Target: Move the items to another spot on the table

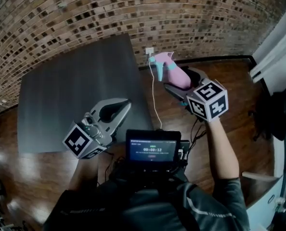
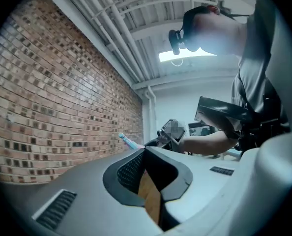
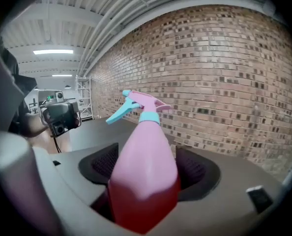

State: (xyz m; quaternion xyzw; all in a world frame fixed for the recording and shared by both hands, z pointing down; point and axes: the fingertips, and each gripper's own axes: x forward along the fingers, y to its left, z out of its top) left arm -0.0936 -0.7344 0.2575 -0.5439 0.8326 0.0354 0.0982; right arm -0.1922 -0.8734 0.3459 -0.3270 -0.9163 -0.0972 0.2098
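Observation:
A pink spray bottle [image 1: 175, 74] with a teal trigger and collar is held up off the table's right edge, over the wooden floor. My right gripper [image 1: 179, 84] is shut on its body. In the right gripper view the bottle [image 3: 145, 146] fills the space between the jaws and its nozzle points away toward the brick wall. My left gripper [image 1: 115, 110] hovers over the near right corner of the dark table [image 1: 71, 90] with its jaws together and nothing in them. In the left gripper view, that gripper [image 2: 147, 173] points past the table, and the bottle's teal nozzle [image 2: 128, 141] shows beyond it.
A brick wall [image 1: 109, 13] runs behind the table. A white cable [image 1: 155, 95] hangs from a wall outlet [image 1: 149, 51] down beside the table's right edge. A screen [image 1: 152, 149] sits at the person's chest. White furniture [image 1: 273, 57] stands at the far right.

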